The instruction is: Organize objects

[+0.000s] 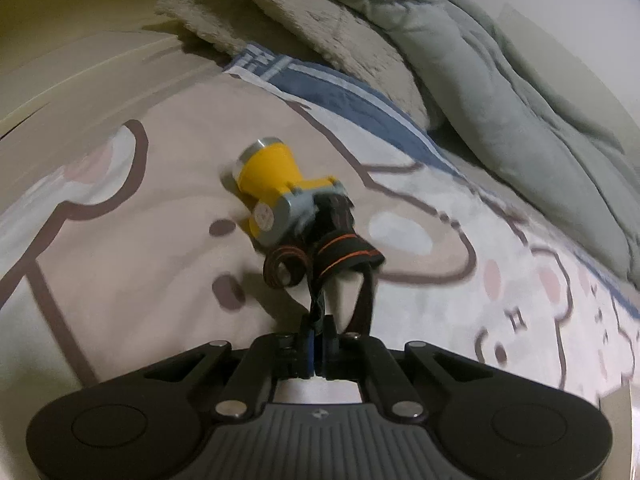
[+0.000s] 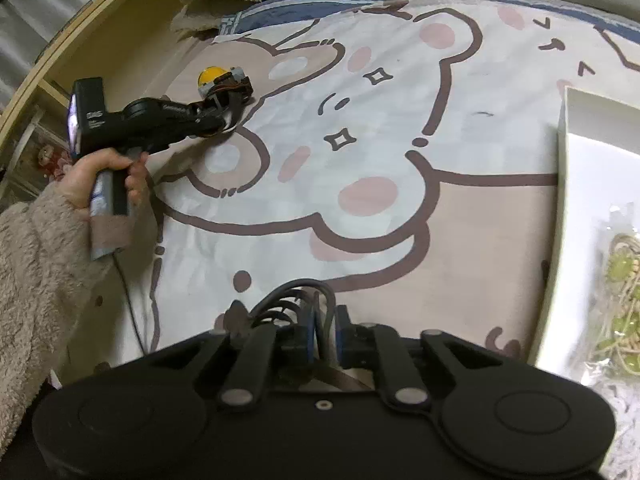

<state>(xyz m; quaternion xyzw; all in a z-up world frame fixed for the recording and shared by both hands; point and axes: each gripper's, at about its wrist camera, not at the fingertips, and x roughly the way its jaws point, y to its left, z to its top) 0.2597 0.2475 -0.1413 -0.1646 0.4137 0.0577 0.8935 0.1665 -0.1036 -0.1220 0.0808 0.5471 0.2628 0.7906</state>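
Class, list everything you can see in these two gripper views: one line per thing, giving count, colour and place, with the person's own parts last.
headlamp: one, yellow with grey base, on the bed sheet, far left side
headlamp strap: one, black with orange line, trailing from the lamp into the left jaws
bed sheet: one, white and beige bear print, under everything
fleece blanket: one, beige, at the head of the bed
quilt: one, pale grey-green, bunched beside the blanket
tray: one, white, right edge of the bed
bagged beads: one clear packet, green and tan, in the tray
cable: one dark bundle, between the right jaws
left gripper: black, jaws shut on the strap
right gripper: black, jaws slightly apart
hand: one, beige fleece sleeve, holding the left gripper
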